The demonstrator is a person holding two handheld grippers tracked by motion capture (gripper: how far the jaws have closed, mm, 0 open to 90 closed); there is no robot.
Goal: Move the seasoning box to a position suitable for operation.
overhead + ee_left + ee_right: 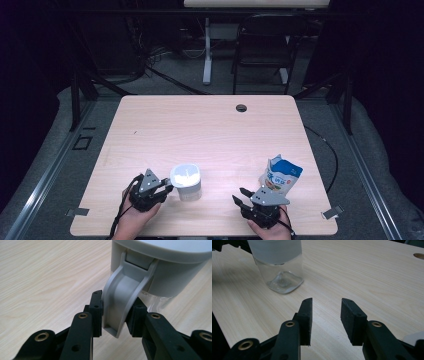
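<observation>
A clear jar (186, 181) with a pale grey lid (160, 250) stands near the wooden table's (200, 130) front edge, left of centre. A grey clip handle (122, 300) hangs down from the lid, and my left gripper (169, 189) is shut on it from the jar's left. In the left gripper view the gripper (117, 312) has the clip between its pads. At the front right my right gripper (240, 196) stands open with nothing between its fingers. Behind it and to its right a blue and white bag (281, 176) stands upright. The right gripper view shows that gripper (327, 315) pointing past the jar (280, 267).
A round cable hole (241, 108) lies near the table's far edge. Beyond the table, on the floor, stand a black chair (265, 45) and a white desk leg (207, 50). Bare wood stretches across the middle and back of the table.
</observation>
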